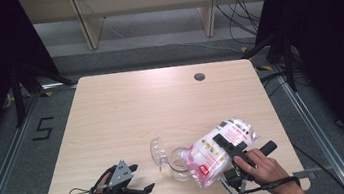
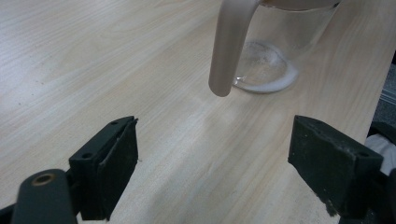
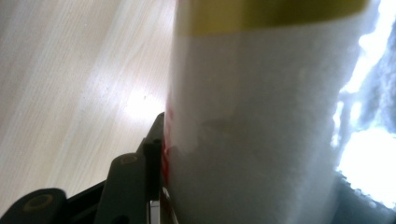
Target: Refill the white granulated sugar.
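Right gripper [image 1: 231,150] fingers clamp a white-filled bag [image 1: 217,152] (red print unreadable) tilted over the glass jug [image 1: 181,164]; left gripper [image 1: 139,192] beside the jug, fingers wide, on the desk [image 1: 126,113].

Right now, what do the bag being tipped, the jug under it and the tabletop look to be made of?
Bag: thin glossy plastic film, probably; it creases, shines, and white grains show through beside pink print.
Jug: clear and see-through, glass or hard plastic; its frosted handle looks matte.
Table: pale wood-grain surface with a smooth, faintly reflective finish, likely laminate.
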